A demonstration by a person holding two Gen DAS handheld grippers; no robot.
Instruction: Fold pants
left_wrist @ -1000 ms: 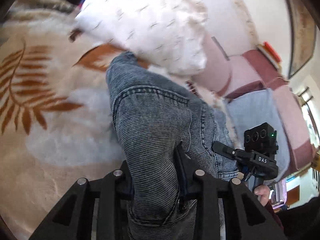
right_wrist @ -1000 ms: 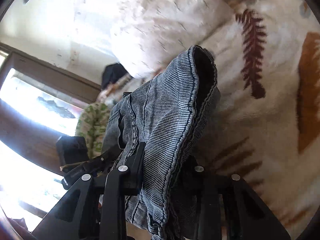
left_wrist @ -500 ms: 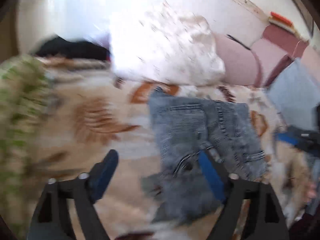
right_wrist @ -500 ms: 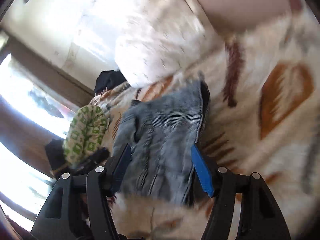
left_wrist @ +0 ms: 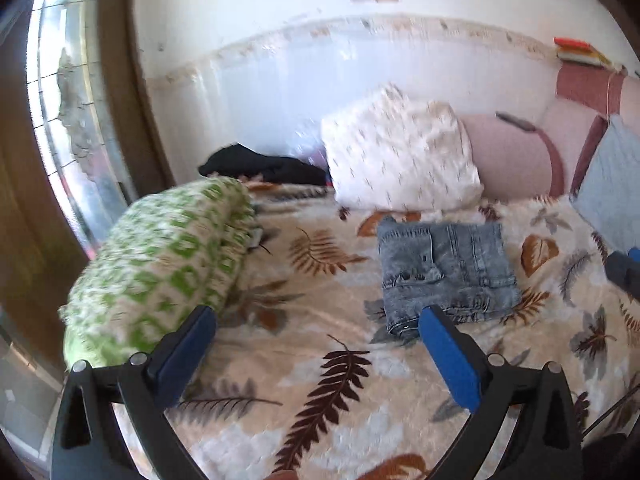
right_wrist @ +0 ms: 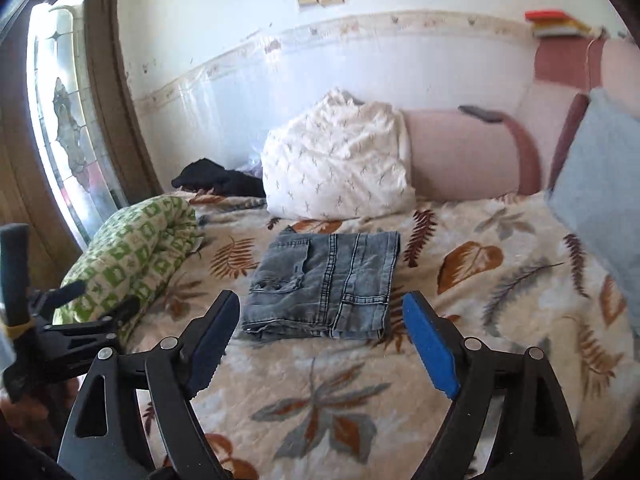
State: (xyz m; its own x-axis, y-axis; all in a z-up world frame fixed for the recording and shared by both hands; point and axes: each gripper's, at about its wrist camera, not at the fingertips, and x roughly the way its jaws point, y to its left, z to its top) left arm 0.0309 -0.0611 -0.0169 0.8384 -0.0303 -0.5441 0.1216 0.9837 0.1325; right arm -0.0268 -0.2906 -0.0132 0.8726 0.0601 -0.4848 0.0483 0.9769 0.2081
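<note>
The grey-blue denim pants (left_wrist: 446, 270) lie folded into a flat rectangle on the leaf-patterned blanket (left_wrist: 320, 380), also seen in the right wrist view (right_wrist: 324, 284). My left gripper (left_wrist: 318, 324) is open and empty, held back from the pants, which lie ahead to its right. My right gripper (right_wrist: 320, 312) is open and empty, held above the blanket just short of the pants' near edge. The left gripper's body shows at the left of the right wrist view (right_wrist: 48, 332).
A green-and-white rolled blanket (left_wrist: 160, 264) lies to the left. A white pillow (left_wrist: 400, 160) and a pink bolster (left_wrist: 516, 160) sit behind the pants. A black garment (left_wrist: 260, 164) lies by the wall. A light blue cushion (right_wrist: 600, 200) is at the right.
Both grippers were shut on the pants a second ago. They have opened, let the folded pants down on the blanket, and pulled back and up.
</note>
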